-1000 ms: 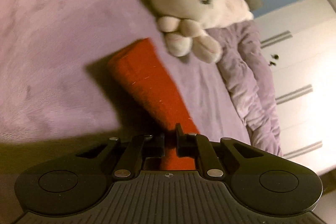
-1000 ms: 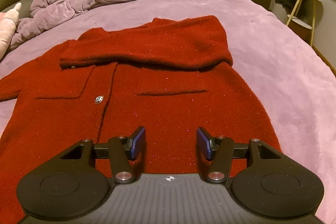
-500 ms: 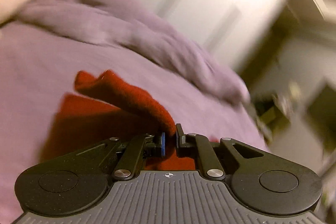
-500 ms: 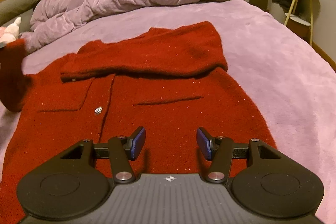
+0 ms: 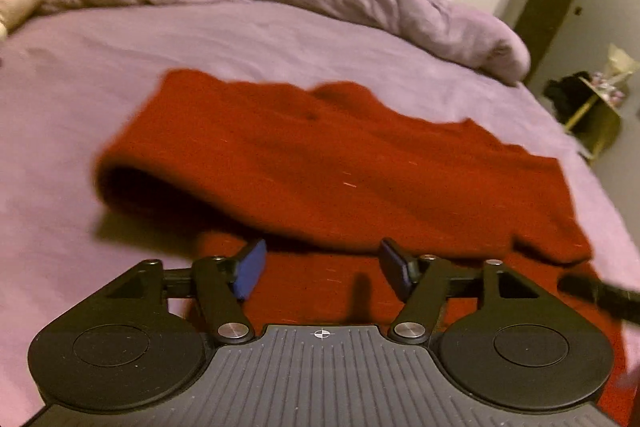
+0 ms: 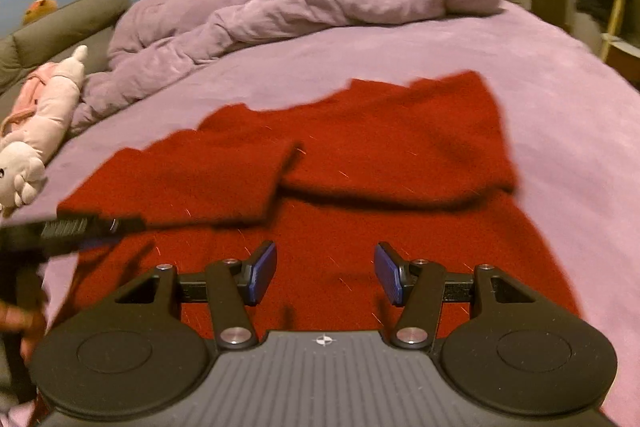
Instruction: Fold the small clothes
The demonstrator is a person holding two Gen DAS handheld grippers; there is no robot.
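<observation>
Having carried the sleeve (image 6: 188,179) across the red coat (image 5: 360,171) on the bed (image 5: 100,75), the left claw (image 5: 322,265) was opening, empty; the right claw (image 6: 325,277) hovered half-open, so both sleeves lay folded in.

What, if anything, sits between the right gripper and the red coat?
Nothing visible. The right gripper hangs open directly over the red coat with only air between. The left gripper, jaws opening and empty, is off to the side.

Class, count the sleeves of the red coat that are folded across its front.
2. The left sleeve lies across the red coat on its left side; the right sleeve crosses the chest beyond it. Neither is hidden.
</observation>
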